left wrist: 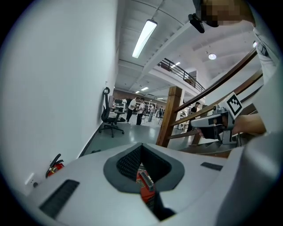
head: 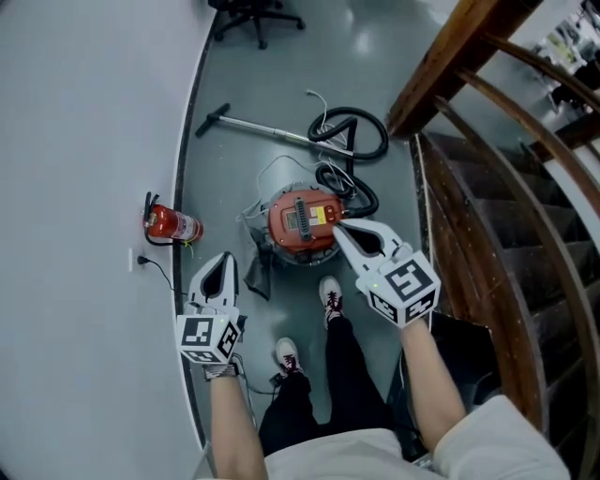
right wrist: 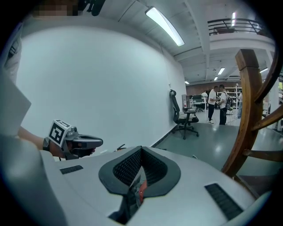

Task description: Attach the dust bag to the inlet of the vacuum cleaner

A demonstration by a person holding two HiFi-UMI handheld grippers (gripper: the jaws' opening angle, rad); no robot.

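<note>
The vacuum cleaner [head: 302,223], a round canister with an orange-red top, stands on the grey floor in front of the person's feet. A dark, limp piece [head: 258,273], possibly the dust bag, lies against its left side. My left gripper [head: 225,258] hangs shut and empty in the air, left of and nearer than the canister. My right gripper [head: 341,228] is shut too, with its tip over the canister's right edge and nothing held. In each gripper view, only a red sliver of the vacuum [left wrist: 145,183] [right wrist: 140,192] shows through the gap behind the meeting tips.
The black hose [head: 354,141] and metal wand [head: 267,127] lie beyond the canister. A fire extinguisher [head: 171,225] and a cable sit by the white wall at left. A wooden staircase [head: 487,169] rises at right. An office chair [head: 255,13] stands far back.
</note>
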